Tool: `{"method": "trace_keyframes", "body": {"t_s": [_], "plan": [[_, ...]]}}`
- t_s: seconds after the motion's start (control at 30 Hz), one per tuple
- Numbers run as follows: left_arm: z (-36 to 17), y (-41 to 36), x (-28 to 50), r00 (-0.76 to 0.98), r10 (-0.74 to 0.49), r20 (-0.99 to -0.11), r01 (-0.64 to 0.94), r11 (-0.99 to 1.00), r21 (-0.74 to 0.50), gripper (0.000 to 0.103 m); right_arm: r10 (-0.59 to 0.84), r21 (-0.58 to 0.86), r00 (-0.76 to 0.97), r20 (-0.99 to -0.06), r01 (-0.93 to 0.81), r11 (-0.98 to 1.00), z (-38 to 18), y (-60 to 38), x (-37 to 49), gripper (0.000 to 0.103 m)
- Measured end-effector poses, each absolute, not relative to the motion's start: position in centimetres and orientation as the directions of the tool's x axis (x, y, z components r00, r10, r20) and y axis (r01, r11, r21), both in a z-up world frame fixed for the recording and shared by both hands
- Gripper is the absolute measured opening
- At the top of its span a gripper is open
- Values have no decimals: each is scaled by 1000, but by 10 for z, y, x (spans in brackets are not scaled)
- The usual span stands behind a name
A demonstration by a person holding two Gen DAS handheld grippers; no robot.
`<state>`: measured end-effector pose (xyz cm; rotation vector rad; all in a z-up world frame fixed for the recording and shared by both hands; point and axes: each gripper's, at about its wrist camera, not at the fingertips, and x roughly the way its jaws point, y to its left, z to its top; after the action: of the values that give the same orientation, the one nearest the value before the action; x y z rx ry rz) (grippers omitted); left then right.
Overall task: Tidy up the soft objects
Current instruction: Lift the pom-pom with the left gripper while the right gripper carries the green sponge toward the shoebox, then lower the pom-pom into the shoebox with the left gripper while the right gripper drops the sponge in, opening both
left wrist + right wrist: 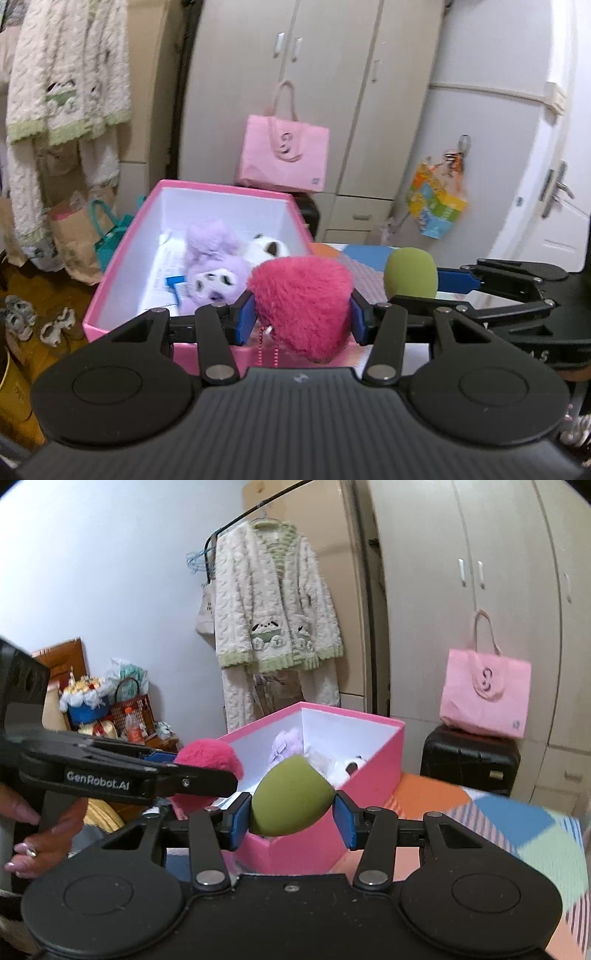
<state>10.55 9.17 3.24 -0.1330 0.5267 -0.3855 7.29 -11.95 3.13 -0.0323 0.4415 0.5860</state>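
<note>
A cream fleece robe [66, 74] hangs at far left above shoes on the floor. Beside it an open pink box [122, 266] holds a lilac plush toy [214, 266] and a white plush toy [267, 249]. The left hand-held gripper [303, 314] pinches a fuzzy magenta plush [303, 299] between its blue pads just at the box's near wall. To its right, the right hand-held gripper [291, 812] clamps a green egg-shaped sponge [291, 801] in front of the box. A pink tote bag [487, 690] sits on a black suitcase [469, 760] at far right.
</note>
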Motion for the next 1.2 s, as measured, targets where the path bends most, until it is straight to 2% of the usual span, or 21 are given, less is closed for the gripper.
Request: {"method": "trace_keyframes", "body": {"t_s": [0.13,0.27,0.7,0.87,0.93,1.03,1.2], "plan": [[25,105,134,786,-355,-505,277,934,-226,49,500,30,753,-427,-541,840,28,-102,96,53],[18,113,157,796,-277,-538,218,961,-172,49,486,-22,746,-455,-555,832,24,-86,121,53],[-6,110,207,775,-154,-613,150,987,-58,51,414,-126,700,-582,-581,804,-2,-48,191,53],[-8,107,207,771,-146,-620,154,987,-42,51,410,-155,704,-580,-590,793,-2,-44,190,55],[-6,108,208,771,-145,-620,147,988,-48,51,401,-172,714,-574,-584,793,-1,-42,188,64],[-3,108,204,779,-140,-612,135,989,-55,57,393,-184,731,-558,-571,800,3,-44,187,71],[-1,119,189,801,-162,-576,119,987,-111,59,471,-61,718,-512,-577,814,17,-68,173,71]]}}
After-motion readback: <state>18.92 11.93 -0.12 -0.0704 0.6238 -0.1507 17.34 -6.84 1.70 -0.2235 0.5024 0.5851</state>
